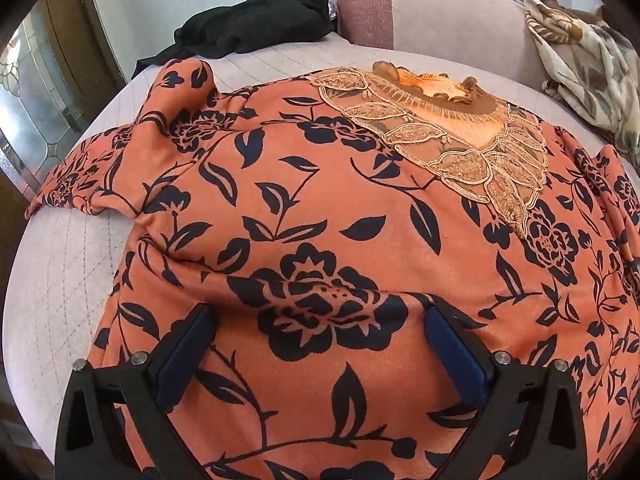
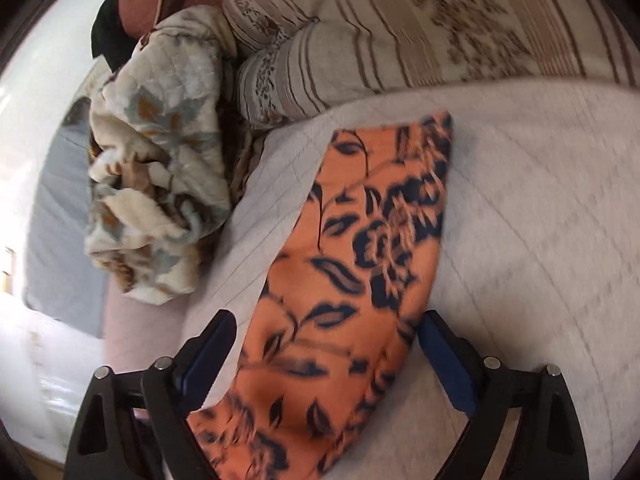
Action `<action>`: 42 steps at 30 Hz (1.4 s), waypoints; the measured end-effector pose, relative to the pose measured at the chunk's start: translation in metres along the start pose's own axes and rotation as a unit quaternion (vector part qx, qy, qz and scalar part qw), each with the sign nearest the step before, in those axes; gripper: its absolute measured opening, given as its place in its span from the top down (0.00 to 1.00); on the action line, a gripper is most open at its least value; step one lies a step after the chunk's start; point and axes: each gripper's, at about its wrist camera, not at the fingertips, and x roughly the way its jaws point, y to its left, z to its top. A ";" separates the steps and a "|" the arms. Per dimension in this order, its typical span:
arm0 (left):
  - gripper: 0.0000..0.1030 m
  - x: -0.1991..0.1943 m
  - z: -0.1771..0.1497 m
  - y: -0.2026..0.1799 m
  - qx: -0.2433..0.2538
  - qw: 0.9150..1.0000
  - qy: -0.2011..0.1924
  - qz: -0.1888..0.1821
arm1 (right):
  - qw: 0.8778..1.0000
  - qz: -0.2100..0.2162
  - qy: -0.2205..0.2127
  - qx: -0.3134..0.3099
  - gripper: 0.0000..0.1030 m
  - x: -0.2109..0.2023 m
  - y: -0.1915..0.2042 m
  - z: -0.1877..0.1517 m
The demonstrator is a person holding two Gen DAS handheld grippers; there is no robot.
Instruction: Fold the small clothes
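Blouse (image 1: 320,208) in orange with dark flowers lies spread flat on the bed (image 1: 60,272), collar toward the far edge. My left fingers (image 1: 320,320) are spread over its body; my right fingers (image 2: 326,332) are spread around one sleeve (image 2: 352,260).

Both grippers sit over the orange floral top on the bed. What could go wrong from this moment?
1. The left gripper stands open over a raised ridge in the orange top; closing there may pinch a bunch rather than an edge.
2. The right gripper is open around the sleeve, and that view is blurred, so its aim may be off.
3. The left sleeve lies crumpled, likely spoiling a neat fold.
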 end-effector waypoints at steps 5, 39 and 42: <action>0.00 0.005 0.006 0.005 0.003 1.000 0.005 -0.002 | 0.999 -0.035 -0.016 -0.020 0.83 0.021 -0.009 0.014; 0.00 -0.044 0.042 0.111 -0.149 0.980 -0.097 0.091 | 0.822 0.250 0.424 -0.287 0.21 0.007 0.219 -0.376; 0.00 -0.045 0.047 0.104 -0.133 0.983 -0.114 0.048 | 0.849 0.279 0.353 -0.276 0.21 -0.033 0.209 -0.334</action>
